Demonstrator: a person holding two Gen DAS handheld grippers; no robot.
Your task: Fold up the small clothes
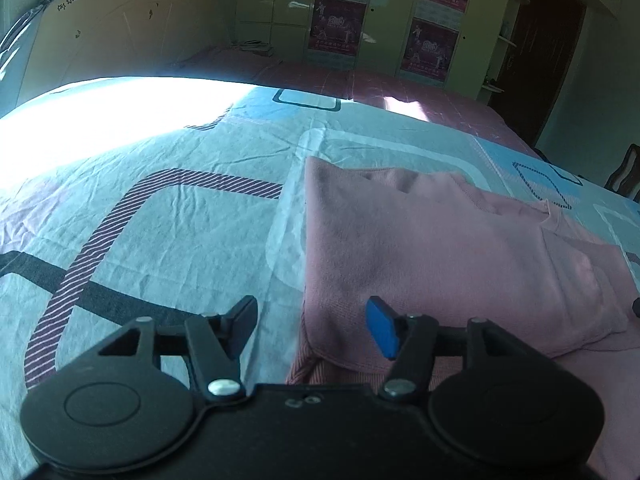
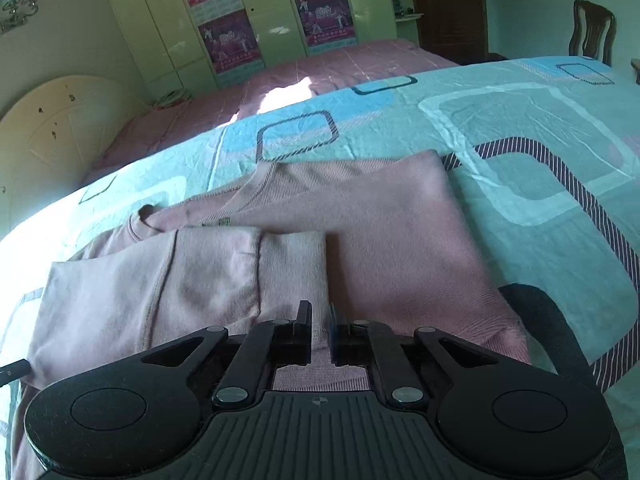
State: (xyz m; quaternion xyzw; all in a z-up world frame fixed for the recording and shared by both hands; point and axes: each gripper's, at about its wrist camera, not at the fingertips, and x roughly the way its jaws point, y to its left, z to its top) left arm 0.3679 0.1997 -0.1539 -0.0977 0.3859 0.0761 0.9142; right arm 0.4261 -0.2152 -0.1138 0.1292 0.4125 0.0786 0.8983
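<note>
The pink sweater (image 2: 376,232) lies half-folded on the bed (image 1: 168,216), just ahead of both tools. The left tool (image 1: 316,326) gapes, holding nothing; the right tool (image 2: 320,334) is pressed together over the folded sleeve (image 2: 224,268). A careless snag there could drag the sleeve loose.

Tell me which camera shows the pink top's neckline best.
The right wrist view: the pink top lies spread, its neckline and folded-in sleeve clear. The left wrist view shows the pink top side-on, its collar only faintly at far right.

Bed (image 2: 520,128) under a patterned sheet, folded pink garment (image 2: 380,240) on top
</note>
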